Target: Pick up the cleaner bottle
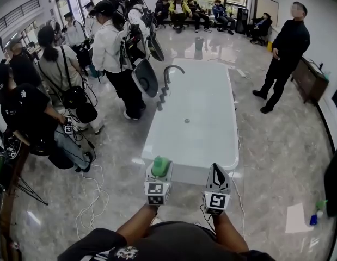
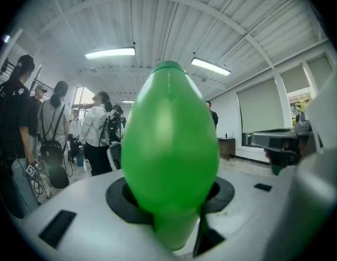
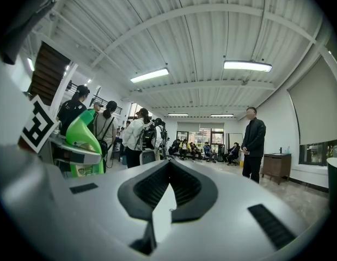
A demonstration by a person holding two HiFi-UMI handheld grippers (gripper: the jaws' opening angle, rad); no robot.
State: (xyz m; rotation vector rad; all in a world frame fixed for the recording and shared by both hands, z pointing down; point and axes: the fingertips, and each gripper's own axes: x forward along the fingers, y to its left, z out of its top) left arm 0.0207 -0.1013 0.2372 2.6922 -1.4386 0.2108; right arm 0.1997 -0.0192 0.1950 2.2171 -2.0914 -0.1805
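Our left gripper (image 1: pixel 159 172) is clamped, jaws partway apart, around the green bottle (image 2: pixel 169 145) and holds it upright over the near end of the tub (image 1: pixel 196 99). Our right gripper (image 1: pixel 216 168) hangs just beside it, jaws together, with nothing between them.

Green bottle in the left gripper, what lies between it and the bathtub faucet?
Only the bare white bathtub basin and its drain lie between the green bottle and the faucet, as the head view shows.
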